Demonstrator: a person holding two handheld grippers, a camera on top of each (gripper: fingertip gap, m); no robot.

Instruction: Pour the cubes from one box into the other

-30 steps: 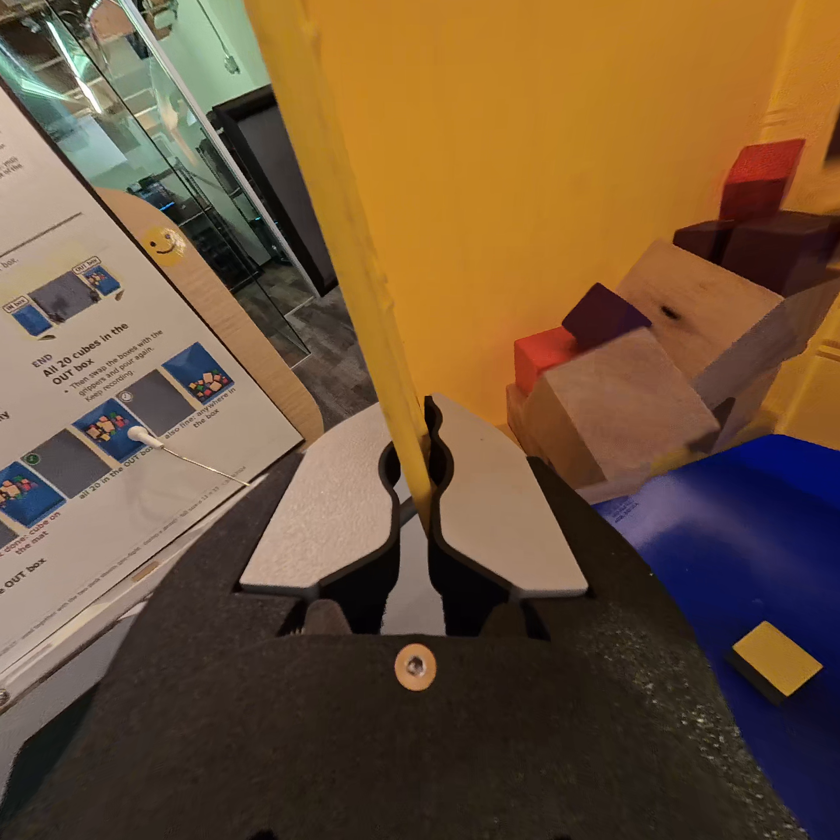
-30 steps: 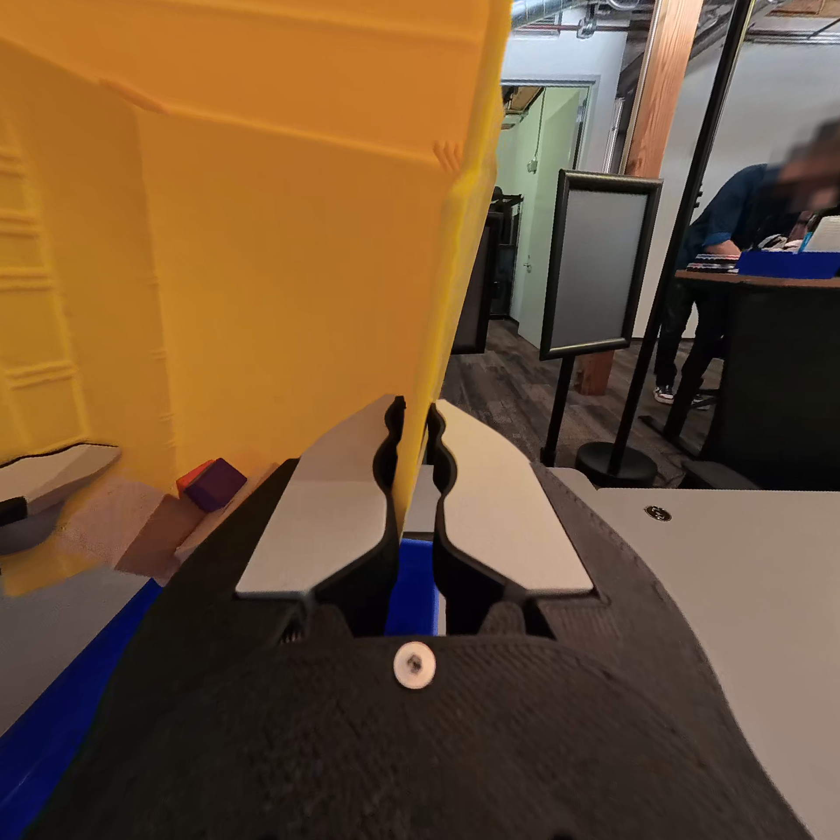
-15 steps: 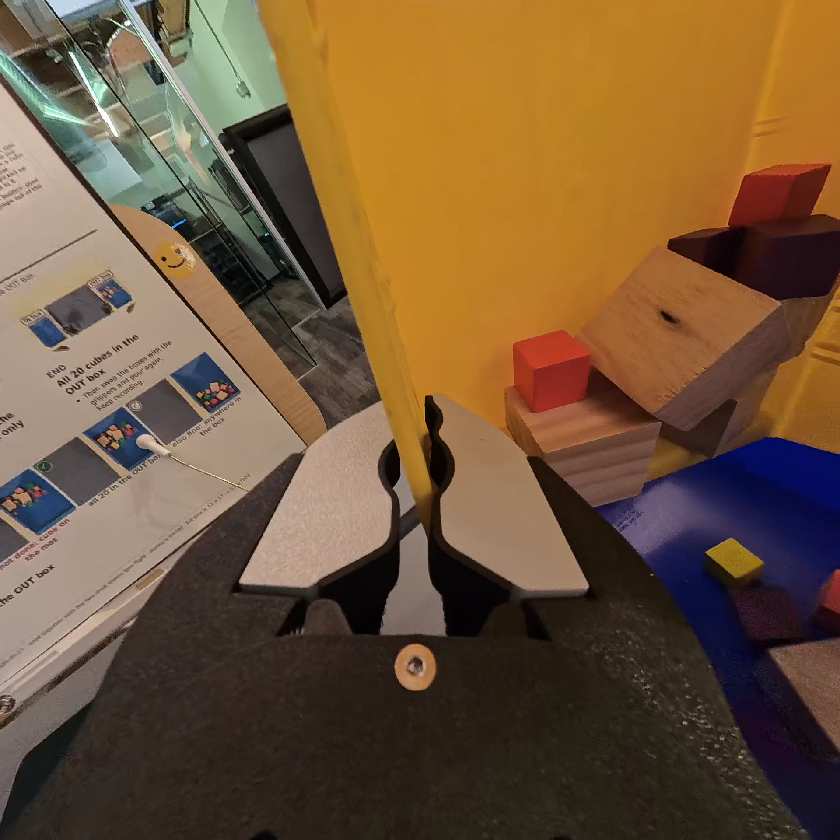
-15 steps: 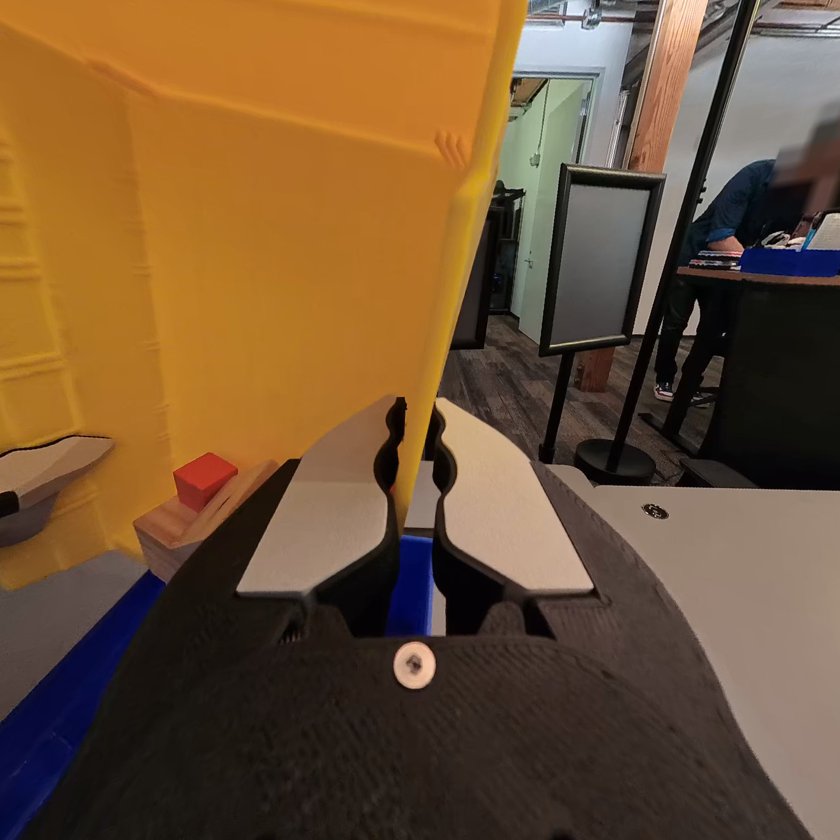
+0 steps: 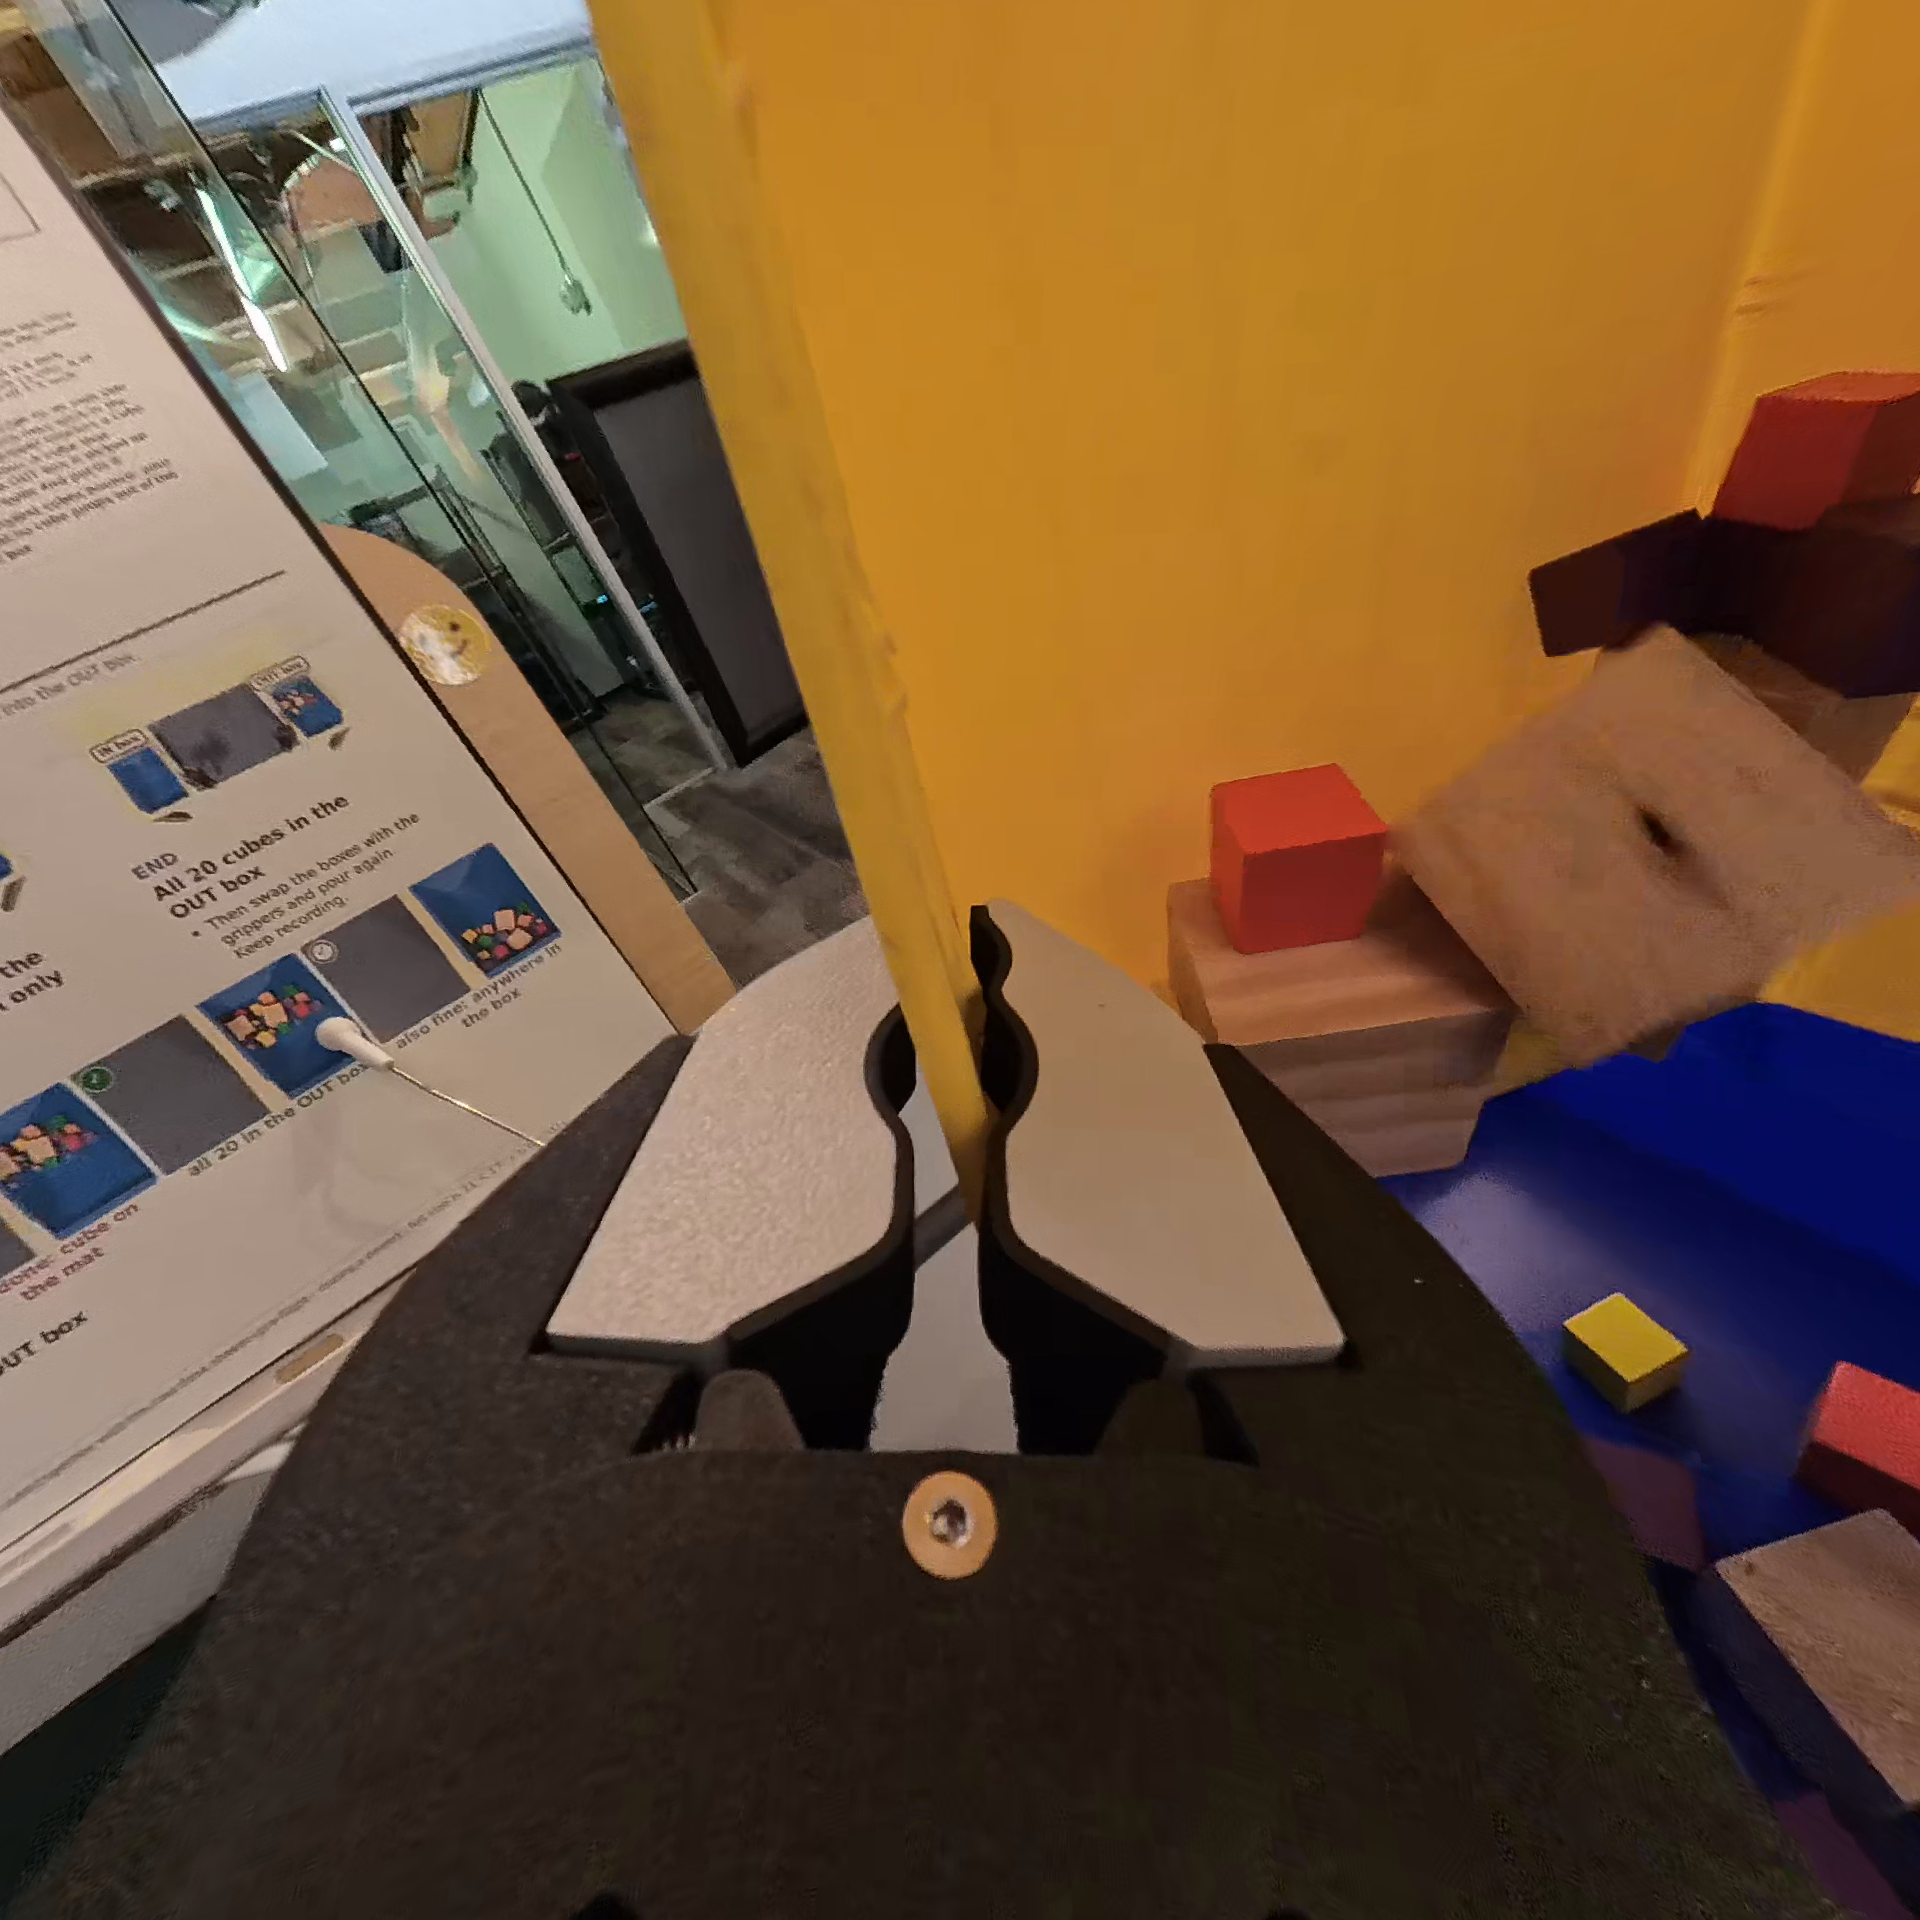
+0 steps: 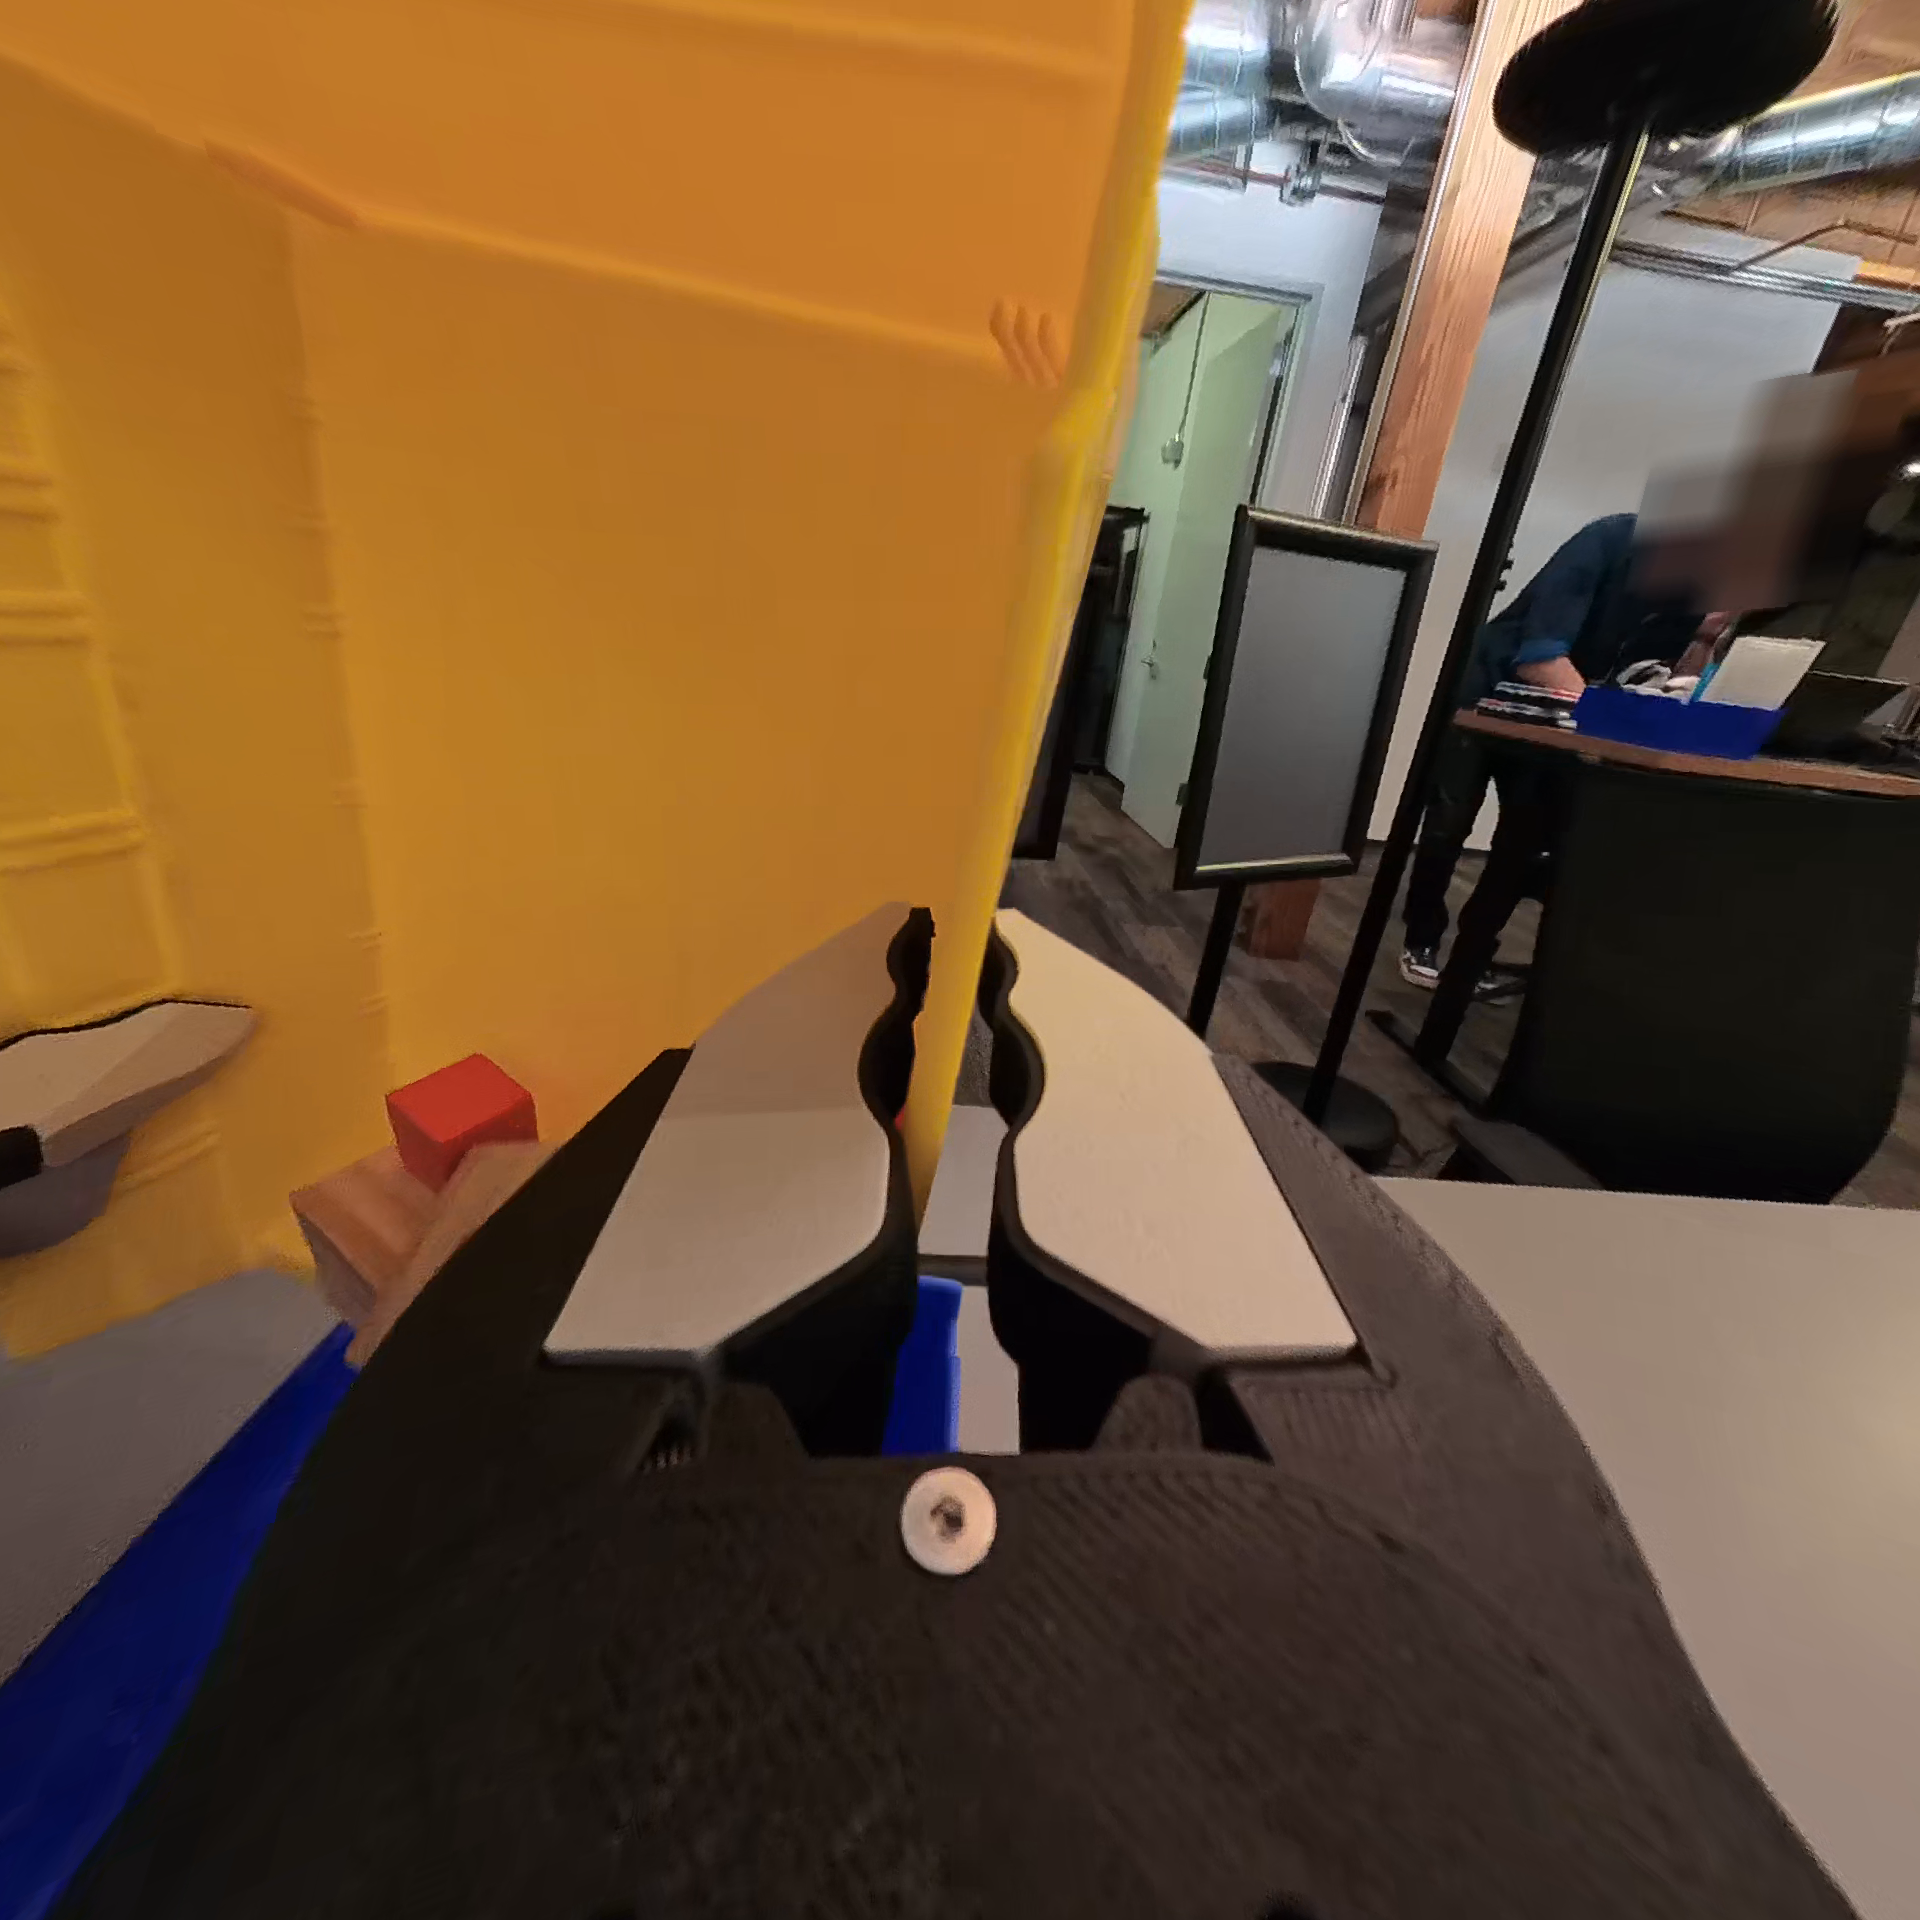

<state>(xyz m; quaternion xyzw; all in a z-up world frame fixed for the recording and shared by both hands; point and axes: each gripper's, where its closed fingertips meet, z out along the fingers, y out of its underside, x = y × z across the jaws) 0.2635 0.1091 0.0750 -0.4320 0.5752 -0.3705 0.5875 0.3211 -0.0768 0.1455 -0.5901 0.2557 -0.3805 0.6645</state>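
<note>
The yellow box (image 5: 1299,416) is held tipped up on edge above the blue box (image 5: 1683,1174), its open side turned toward both cameras. A small red cube (image 5: 1294,857) is seen resting on a plain wooden block (image 5: 1340,1029) at the yellow box's lower lip; just right of them a larger wooden block (image 5: 1652,842) is motion-blurred, with dark purple cubes (image 5: 1766,603) and another red cube (image 5: 1829,447) piled above it. Inside the blue box a yellow cube (image 5: 1624,1351), a red piece (image 5: 1865,1439) and a wooden block (image 5: 1839,1652) are lying apart. The left claw (image 5: 961,1049) is clamped on the yellow box's left wall; the right claw (image 6: 956,1049) is pinched on its right wall, with the blue box's rim (image 6: 925,1361) visible below between the fingers. An instruction sheet (image 5: 208,883) stands left of the left claw. The grey surface (image 6: 1714,1403) lies right of the right claw; framed sign stands (image 6: 1299,717) and a person (image 6: 1538,748) at a desk are well beyond.
</note>
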